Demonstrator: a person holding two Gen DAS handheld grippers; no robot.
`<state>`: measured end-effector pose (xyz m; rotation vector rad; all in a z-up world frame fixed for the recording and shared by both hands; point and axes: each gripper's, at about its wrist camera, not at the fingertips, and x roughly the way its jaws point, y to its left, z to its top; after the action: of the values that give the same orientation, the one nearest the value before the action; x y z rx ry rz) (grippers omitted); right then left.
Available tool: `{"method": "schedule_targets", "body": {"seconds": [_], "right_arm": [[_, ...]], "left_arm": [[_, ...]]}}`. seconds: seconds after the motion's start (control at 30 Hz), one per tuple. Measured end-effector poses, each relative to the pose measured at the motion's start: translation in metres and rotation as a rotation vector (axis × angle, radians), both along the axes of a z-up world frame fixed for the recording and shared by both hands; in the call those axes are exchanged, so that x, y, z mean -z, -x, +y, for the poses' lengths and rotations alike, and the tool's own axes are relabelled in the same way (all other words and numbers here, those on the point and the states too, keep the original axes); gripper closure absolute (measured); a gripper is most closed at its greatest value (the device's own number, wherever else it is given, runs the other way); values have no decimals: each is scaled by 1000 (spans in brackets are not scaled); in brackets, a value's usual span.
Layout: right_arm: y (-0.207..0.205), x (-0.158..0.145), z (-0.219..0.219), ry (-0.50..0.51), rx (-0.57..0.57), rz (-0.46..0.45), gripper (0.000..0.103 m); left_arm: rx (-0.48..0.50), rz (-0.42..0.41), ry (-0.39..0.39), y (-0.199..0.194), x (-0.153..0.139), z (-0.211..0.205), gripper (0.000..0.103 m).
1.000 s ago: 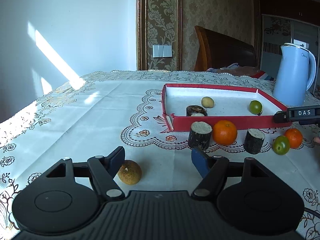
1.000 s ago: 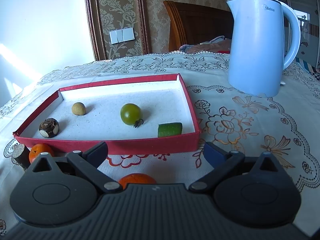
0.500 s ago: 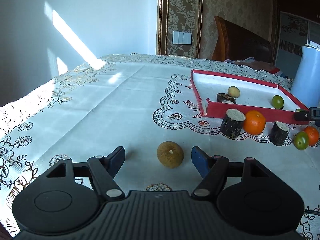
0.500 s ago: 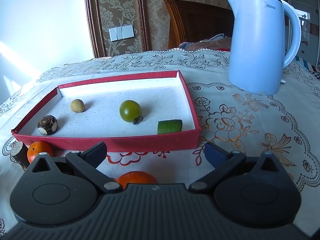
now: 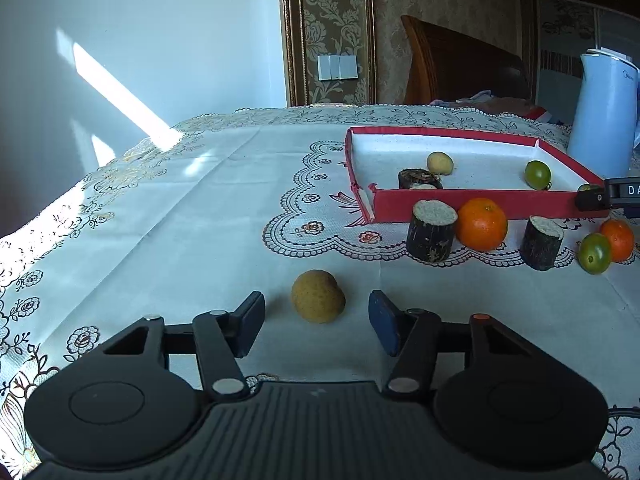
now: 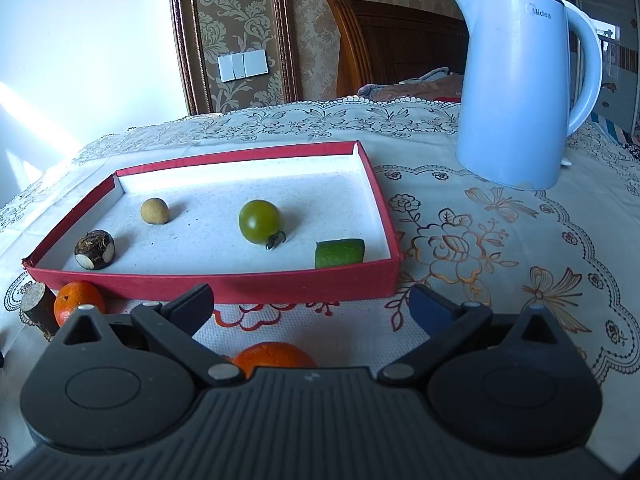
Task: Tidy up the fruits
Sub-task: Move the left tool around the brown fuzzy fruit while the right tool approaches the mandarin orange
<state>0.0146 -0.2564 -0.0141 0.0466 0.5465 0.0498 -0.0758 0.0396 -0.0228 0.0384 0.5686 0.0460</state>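
My left fingers [image 5: 316, 322] are spread wide; a round, rough tan fruit [image 5: 318, 302] lies on the surface between their tips, touching neither; my right fingers [image 6: 310, 306] gape empty before the red tray [image 6: 216, 282], which holds a green tomato [image 6: 260, 222]; an orange [image 6: 274, 356] sits beneath them.

A round tan fruit [image 5: 318, 297] lies on the tablecloth; oranges [image 5: 482, 224] and green tomatoes [image 5: 595, 253] sit beside a red tray [image 6: 216, 282].
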Motion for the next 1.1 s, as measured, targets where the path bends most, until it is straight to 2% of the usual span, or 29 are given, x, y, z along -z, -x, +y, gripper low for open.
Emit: {"method": "schedule_targets", "body": {"seconds": [0.1,0.27,0.4,0.53,0.7,0.77,1.1], "right_arm": [[0,0,0,0,0,0,0],[0,0,0,0,0,0,0],[0,0,0,3,-1,0,0],[0,0,-1,-8,4,1,0],[0,0,0,-7,0,2,0],[1,0,1,-1,-3,-1,0],[1,0,-1,-5,1,2,0]], "left_arm": [[23,4,13,-6,0,-5,65],[24,2,-26,-10,0,-16,70],[61,37,43,-22,-7,-22,69],[54,38,19,-36,-5,-30,69],[82,9,66,-20,-8,-16,69],[82,-13,54,-13,-8,-13,69],[100,12,8,-15,-1,-18,68]]}}
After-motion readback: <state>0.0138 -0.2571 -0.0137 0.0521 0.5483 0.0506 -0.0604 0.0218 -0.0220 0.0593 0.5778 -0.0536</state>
